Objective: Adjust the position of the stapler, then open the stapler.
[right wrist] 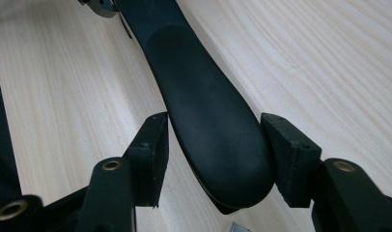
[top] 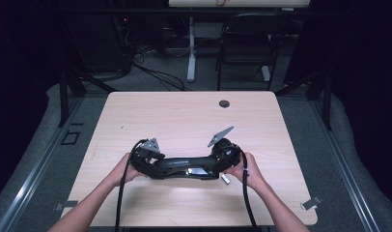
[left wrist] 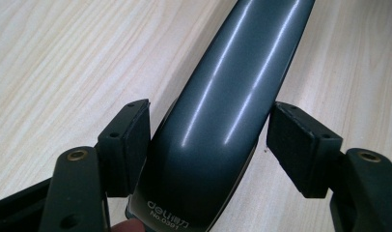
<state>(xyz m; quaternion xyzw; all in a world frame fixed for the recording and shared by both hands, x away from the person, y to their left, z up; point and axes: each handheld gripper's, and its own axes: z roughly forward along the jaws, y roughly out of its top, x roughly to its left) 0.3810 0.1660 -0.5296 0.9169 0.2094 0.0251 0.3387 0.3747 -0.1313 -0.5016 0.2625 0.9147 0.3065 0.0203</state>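
Centrally, near the table's [top: 184, 116] front edge, a long black stapler [top: 182, 167] lies crosswise, its ends reaching toward the two hands.

Left gripper [top: 145, 155]: at the stapler's left end in the high view. In the left gripper view the glossy dark end [left wrist: 223, 121], printed "deli" with a model number near the bottom, sits between the two black pads [left wrist: 129, 145]. Both pads lie against its sides, as far as can be told; clamped on the stapler. A fingertip [left wrist: 129, 226] shows just below the stapler's end, at the frame's bottom edge.

Right gripper [top: 224, 153]: at the stapler's right end in the high view. In the right gripper view the matte, rounded end [right wrist: 213, 130] runs up between the jaws. The pad [right wrist: 288, 154] on the right of that view touches the stapler; the other pad [right wrist: 153, 154] stands just beside it, contact not certain. Read as clamped on the stapler.

Left hand [top: 124, 169] and right hand [top: 247, 170] each hold a gripper body just outside the stapler's ends. Grey plates sit atop both grippers, above the stapler.

A small metal piece [top: 225, 178] lies on the table just in front of the stapler's right end. A round grommet hole [top: 224, 103] sits well behind the stapler, near the table's far edge.
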